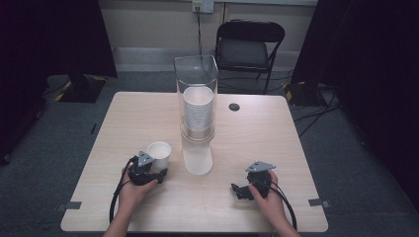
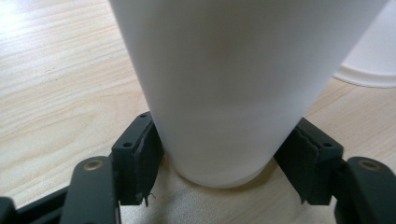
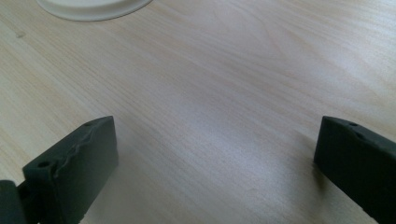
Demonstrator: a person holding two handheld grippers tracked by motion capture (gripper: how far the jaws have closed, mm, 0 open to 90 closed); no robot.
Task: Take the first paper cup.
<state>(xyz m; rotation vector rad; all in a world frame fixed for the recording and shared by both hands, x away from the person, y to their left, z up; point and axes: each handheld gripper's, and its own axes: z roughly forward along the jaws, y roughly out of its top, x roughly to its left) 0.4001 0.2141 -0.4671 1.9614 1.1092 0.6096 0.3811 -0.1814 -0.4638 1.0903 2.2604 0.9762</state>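
On the pale wooden table, seen from the high view, a white paper cup stands upright at the tip of the left gripper, which the person's left hand holds near the front left. Just to the cup's right stands a tall clear plastic cup dispenser with a stack of white cups inside it and a white base. The right gripper lies low on the table in the right hand, well apart from the cup, pointing left. A black folding chair stands beyond the table.

From the left gripper view, the cup sits on the wood between the two black jaws near its foot. The left pad lies against the cup's wall, and the right pad stands just beside it; whether that one presses on the cup cannot be told.

From the right gripper view, the jaws stand wide apart over bare wood with nothing between them, and the dispenser's white base shows at the top edge.
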